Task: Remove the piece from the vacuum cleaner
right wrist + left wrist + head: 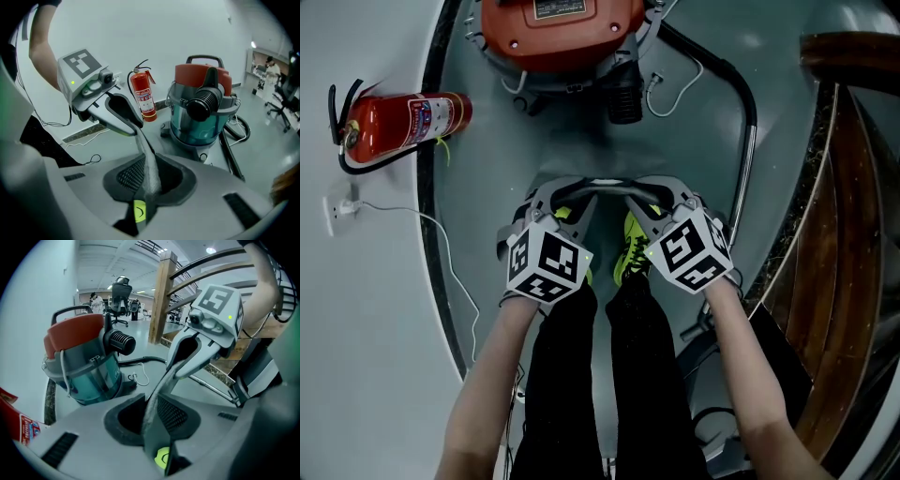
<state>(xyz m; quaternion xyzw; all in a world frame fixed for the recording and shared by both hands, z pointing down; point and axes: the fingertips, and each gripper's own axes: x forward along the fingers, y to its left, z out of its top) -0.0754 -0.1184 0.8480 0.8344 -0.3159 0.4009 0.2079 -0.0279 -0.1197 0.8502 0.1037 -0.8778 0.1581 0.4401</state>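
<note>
The vacuum cleaner has a red lid, a teal tank and a black hose port. It stands on the grey floor ahead of me, also seen in the left gripper view and the right gripper view. A thin grey felt-like piece spans between my two grippers, well clear of the cleaner. My left gripper is shut on one end of the piece. My right gripper is shut on the other end. The grippers face each other; each shows in the other's view.
A red fire extinguisher lies on the floor at the left, by a wall socket with a white cable. The black hose and metal tube curve along the right. Wooden stairs rise at the right. My legs and yellow-green shoes are below the grippers.
</note>
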